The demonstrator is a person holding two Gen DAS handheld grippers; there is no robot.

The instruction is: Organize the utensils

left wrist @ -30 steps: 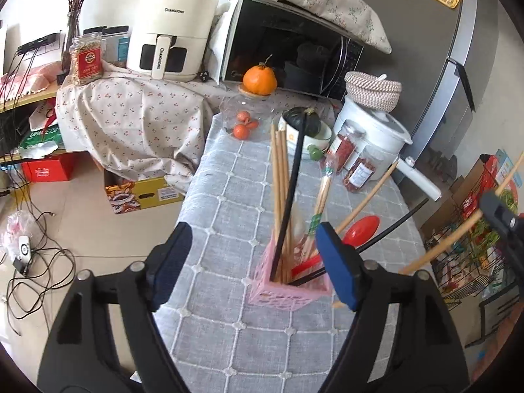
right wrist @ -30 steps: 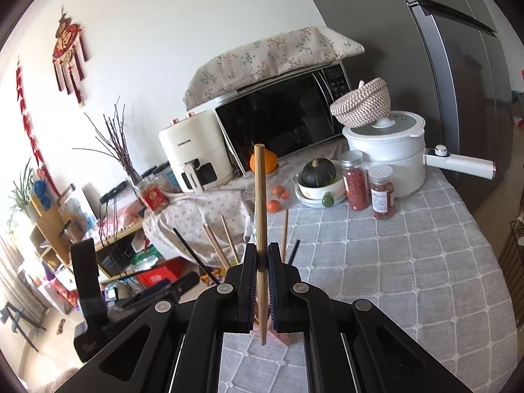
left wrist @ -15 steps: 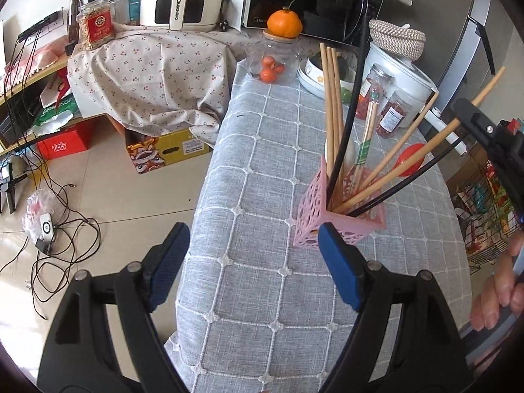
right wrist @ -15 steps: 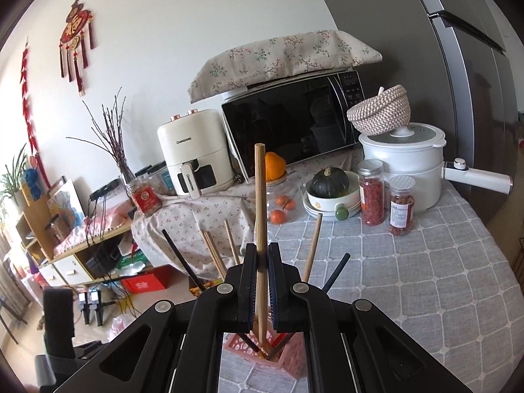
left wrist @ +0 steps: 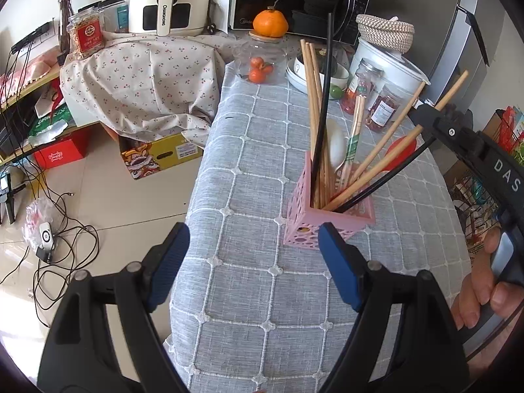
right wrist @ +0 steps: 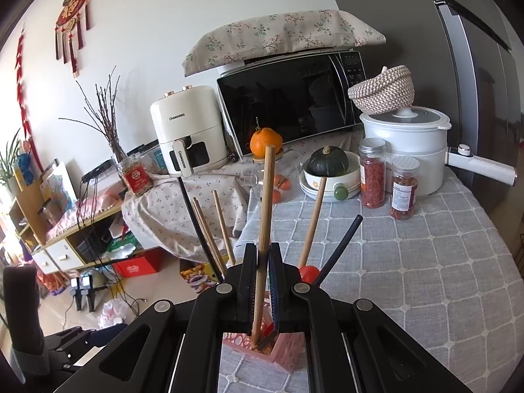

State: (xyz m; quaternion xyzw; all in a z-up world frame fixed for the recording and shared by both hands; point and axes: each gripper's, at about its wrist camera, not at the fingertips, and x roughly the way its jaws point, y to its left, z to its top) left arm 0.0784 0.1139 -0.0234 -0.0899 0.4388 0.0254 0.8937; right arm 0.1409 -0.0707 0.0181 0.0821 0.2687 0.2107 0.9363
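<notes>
Matt wooden chopstick (right wrist: 266,196) (perforated pink plastic holder (left wrist: 314,226))

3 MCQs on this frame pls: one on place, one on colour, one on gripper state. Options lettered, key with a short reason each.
1. Where does the lower tip of the long wooden chopstick in the right gripper sit?
A. flat on the tablecloth
B. inside the pink perforated plastic utensil holder
C. in the white bowl

2. What colour is the round spoon head leaning out of the holder toward the jars?
A. red
B. green
C. yellow

3. How does the left gripper stand?
A. shut on a chopstick
B. shut on the holder
C. open, holding nothing

Key:
1 B: the right wrist view shows the tip down inside the pink rim.
2 A: the left wrist view shows a red head beside the slanted sticks.
3 C: its blue pads are spread wide with only grey checked tablecloth between them.
</notes>
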